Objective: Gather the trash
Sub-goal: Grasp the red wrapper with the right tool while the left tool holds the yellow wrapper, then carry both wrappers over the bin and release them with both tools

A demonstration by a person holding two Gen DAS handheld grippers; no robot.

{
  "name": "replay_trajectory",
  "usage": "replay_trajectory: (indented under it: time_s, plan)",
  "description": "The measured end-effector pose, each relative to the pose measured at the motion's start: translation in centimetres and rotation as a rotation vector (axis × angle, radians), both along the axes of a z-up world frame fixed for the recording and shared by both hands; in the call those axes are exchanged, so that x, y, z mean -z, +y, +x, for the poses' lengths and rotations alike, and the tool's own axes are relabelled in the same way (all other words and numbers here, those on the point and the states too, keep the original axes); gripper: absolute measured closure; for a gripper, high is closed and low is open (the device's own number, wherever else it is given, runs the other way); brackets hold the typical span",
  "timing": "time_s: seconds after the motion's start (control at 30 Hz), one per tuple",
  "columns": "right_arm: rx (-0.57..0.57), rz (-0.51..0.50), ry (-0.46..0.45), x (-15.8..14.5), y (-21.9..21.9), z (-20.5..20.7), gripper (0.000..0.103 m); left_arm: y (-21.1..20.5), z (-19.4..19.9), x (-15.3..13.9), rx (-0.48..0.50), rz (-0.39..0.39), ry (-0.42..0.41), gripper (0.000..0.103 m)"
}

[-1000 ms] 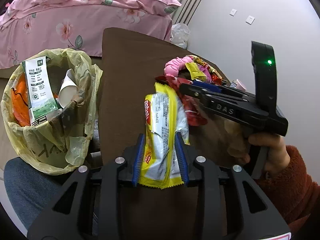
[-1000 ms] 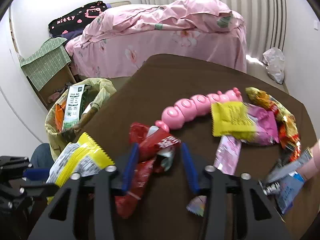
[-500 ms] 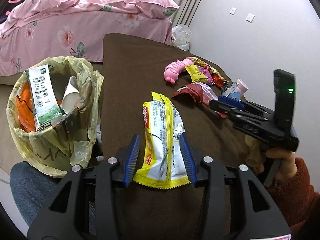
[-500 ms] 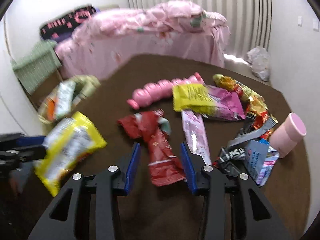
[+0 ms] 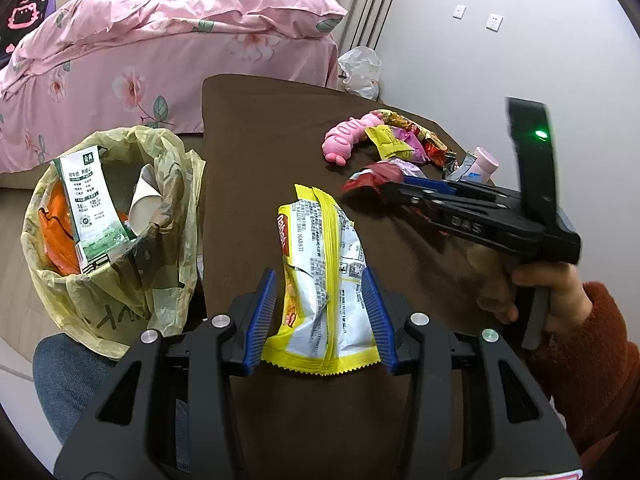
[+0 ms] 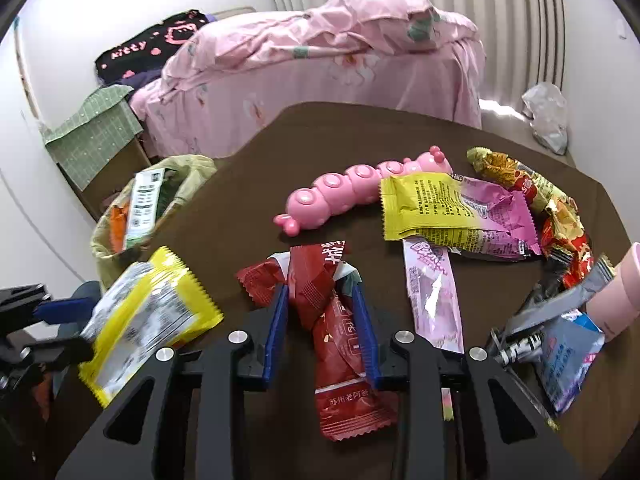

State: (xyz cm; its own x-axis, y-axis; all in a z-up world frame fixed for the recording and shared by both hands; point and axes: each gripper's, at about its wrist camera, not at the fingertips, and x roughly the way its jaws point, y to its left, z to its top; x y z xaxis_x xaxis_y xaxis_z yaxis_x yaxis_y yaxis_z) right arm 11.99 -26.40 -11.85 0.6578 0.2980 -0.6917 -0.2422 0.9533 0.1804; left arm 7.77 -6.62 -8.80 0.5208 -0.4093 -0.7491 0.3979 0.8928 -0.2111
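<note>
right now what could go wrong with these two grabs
1. The left gripper is open around the yellow wrapper, so closing may just crumple the flimsy foil and let it slip.
2. The right gripper straddles the red wrapper, whose twisted top could snag.
3. The bin looks nearly full, so added wrappers might spill over.

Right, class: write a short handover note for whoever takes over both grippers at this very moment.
Left gripper: open, fingers either side of the yellow wrapper on the brown table.
Right gripper: open, straddling the red wrapper.
Trash bin, lined with a bag, stands beside the table's left edge; a milk carton is already inside.
Left: bin both wrappers, then the wrapper pile. The pink caterpillar toy and pink cup may not be trash.
</note>
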Motion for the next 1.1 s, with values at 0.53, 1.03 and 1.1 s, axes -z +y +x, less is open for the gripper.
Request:
replay_trajectory:
  time_s: [0.53,1.03,1.1]
  plan:
    - [0.159,0.004,-0.074,-2.9,-4.6,-5.8,0.072,-0.7,0.7,-0.7,-0.036,0.078,-0.032,0.061]
    - [0.140,0.019,-0.074,-2.5,-4.4,-6.3,0.072,-1.9,1.7,1.8,0.041,0.052,0.054,0.078]
    - [0.138,0.022,-0.073,-2.6,-4.3,-6.3,0.072,-1.5,1.7,1.6,0.039,0.036,0.054,0.082]
